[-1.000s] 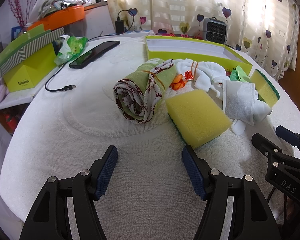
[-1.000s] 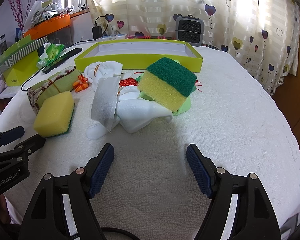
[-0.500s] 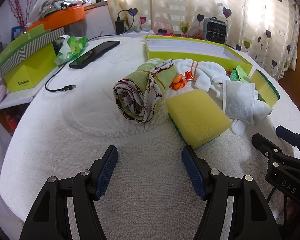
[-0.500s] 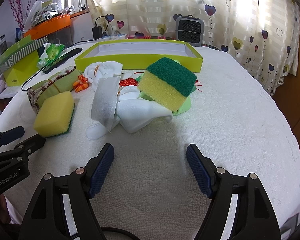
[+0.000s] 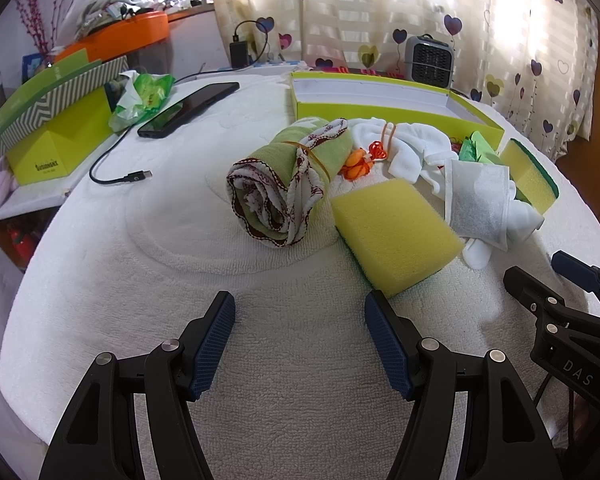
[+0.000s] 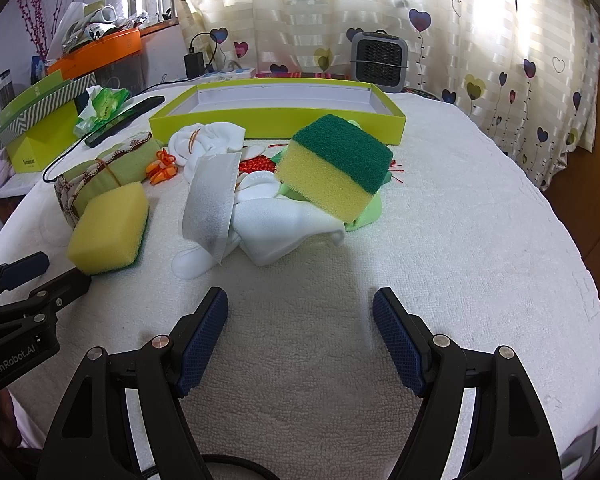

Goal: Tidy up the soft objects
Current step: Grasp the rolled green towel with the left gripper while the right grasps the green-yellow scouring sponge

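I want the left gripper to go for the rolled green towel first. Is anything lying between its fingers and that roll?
Nothing visible does. Bare white table cover lies between the open left gripper and the rolled green towel. The yellow sponge sits just right of that path.

a white terry-covered surface (image 5: 148,272) carries a rolled green towel (image 5: 288,184), a yellow sponge (image 5: 396,232), a heap of white cloths (image 6: 276,220) with a green-topped sponge (image 6: 336,168) leaning on it, a lime tray (image 6: 276,114), a phone (image 5: 188,108) and a black cable (image 5: 116,172)
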Demonstrator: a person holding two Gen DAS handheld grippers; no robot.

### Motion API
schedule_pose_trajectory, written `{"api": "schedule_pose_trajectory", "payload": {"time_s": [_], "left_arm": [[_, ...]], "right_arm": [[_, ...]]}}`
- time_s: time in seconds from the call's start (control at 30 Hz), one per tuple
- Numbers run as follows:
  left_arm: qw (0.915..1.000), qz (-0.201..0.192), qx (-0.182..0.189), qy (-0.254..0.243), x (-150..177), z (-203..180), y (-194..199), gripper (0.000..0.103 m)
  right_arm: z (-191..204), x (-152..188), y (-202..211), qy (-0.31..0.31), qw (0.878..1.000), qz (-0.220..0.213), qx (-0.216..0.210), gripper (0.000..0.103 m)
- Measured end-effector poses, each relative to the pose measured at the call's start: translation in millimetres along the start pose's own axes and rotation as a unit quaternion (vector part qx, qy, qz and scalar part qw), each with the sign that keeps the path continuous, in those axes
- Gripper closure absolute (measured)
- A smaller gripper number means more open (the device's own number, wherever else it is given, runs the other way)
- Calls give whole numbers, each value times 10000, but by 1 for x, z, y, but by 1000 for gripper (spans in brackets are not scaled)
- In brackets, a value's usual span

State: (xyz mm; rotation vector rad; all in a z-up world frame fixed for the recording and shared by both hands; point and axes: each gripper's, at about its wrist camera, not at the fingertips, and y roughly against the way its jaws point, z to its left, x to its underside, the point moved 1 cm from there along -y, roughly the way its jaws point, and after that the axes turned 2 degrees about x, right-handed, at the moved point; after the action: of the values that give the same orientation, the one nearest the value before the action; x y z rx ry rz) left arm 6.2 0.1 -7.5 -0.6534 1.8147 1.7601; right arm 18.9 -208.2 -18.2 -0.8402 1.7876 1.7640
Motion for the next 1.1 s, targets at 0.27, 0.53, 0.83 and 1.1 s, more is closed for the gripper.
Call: {"api": "schedule_pose_trajectory", "payload": {"time_s": [0.27, 0.53, 0.83, 1.1], "left_arm": [[9998, 58, 185, -11, -3, 2, 5, 36], [9975, 75, 651, 259, -7, 19, 15, 37], [9949, -437, 837, 348, -37, 42, 40, 37], [9933, -435, 1065, 62, -78, 36, 24, 37]], "right_arm": [[-4, 4, 3, -13, 9999, 24, -132, 28], [-11, -5, 17, -33, 9986, -275, -461, 28], [-47, -28, 25, -763, 9925, -463, -838, 28], [-60, -53, 22, -963, 9894, -561, -934, 28]]}}
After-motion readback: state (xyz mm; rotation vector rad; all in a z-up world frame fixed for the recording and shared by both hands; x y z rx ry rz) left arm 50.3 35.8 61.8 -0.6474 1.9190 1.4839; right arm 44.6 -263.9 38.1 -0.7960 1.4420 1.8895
